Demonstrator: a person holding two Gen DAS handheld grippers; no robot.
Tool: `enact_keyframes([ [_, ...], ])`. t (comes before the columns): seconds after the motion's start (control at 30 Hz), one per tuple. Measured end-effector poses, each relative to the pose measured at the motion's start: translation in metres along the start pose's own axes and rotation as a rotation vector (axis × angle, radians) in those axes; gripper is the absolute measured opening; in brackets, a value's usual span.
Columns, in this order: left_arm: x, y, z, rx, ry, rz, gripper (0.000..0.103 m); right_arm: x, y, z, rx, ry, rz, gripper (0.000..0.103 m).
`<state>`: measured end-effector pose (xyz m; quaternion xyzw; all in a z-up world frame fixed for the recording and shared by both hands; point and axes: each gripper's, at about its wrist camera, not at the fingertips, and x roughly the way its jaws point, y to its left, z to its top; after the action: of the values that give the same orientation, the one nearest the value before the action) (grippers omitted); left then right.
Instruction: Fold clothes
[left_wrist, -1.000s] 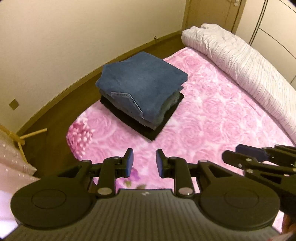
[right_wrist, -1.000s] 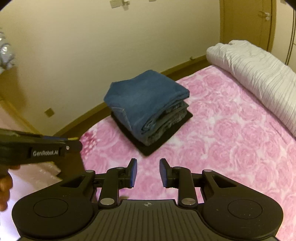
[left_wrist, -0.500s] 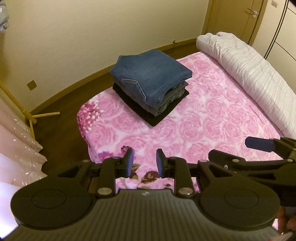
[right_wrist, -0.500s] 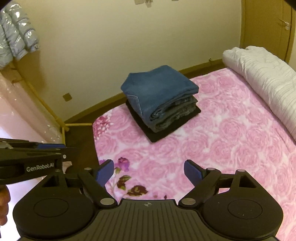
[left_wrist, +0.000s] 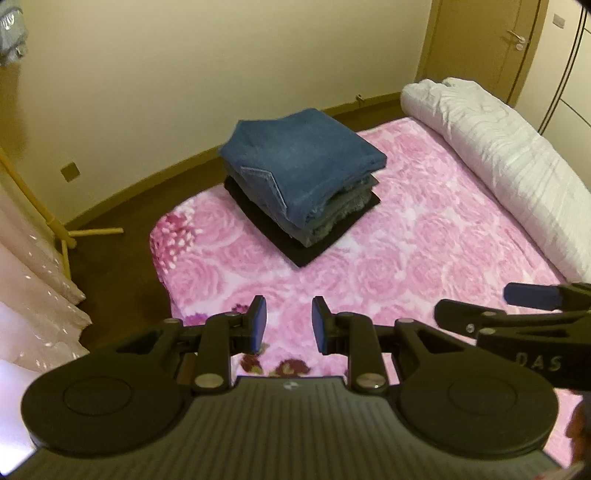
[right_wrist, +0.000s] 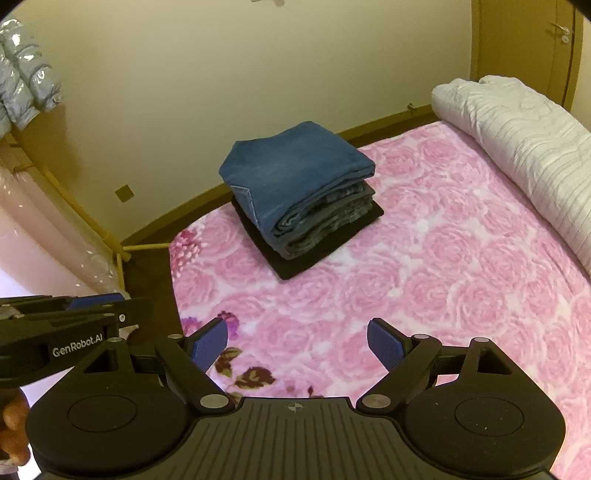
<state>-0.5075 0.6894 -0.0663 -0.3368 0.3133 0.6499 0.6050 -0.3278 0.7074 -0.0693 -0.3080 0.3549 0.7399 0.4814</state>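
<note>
Stack of folded clothes (left_wrist: 301, 188) sits on the pink rose-print blanket (left_wrist: 424, 258), toward the far left corner of the bed, close to the blanket's left edge. Three layers: blue jeans (right_wrist: 295, 173) on top, grey denim (right_wrist: 332, 218) in the middle, a flat black garment (right_wrist: 295, 264) at the bottom, sticking out past the others on the near side. Edges roughly aligned; folded sides face near-right.

Left gripper (left_wrist: 286, 325): fingers a narrow gap apart, nothing between them, hovering above the near left part of the blanket. Stack is straight ahead and far from the tips, well apart, no contact.

Right gripper (right_wrist: 297, 341): fingers spread wide, empty, also over the near part of the blanket. Stack lies ahead, slightly left of centre line, well apart.

Both grippers sit side by side at the near edge; each shows in the other's view: right one at the right edge of the left wrist view (left_wrist: 524, 314), left one at the left edge of the right wrist view (right_wrist: 74, 317). A hand (right_wrist: 13, 424) partly visible under the left gripper.

Rolled white quilt (left_wrist: 509, 162) runs along the far right side of the bed, well clear of the stack. Beige wall (left_wrist: 221, 55) and dark floor (left_wrist: 122, 218) beyond the left edge; door (left_wrist: 487, 40) far right.
</note>
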Motion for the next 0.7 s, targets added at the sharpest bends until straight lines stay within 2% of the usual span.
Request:
enact_keyframes([
  [0.07, 0.004, -0.002, 0.001, 0.011, -0.002, 0.016, 0.022, 0.003, -0.002, 0.004, -0.002, 0.002, 0.002, 0.086],
  [0.3, 0.017, -0.002, 0.001, 0.005, 0.032, 0.046, 0.046, 0.015, -0.010, 0.012, -0.001, 0.025, 0.009, 0.086],
  [0.7, 0.039, 0.005, 0.004, -0.023, 0.087, 0.031, 0.044, 0.032, -0.015, 0.018, 0.005, 0.053, 0.023, 0.086],
])
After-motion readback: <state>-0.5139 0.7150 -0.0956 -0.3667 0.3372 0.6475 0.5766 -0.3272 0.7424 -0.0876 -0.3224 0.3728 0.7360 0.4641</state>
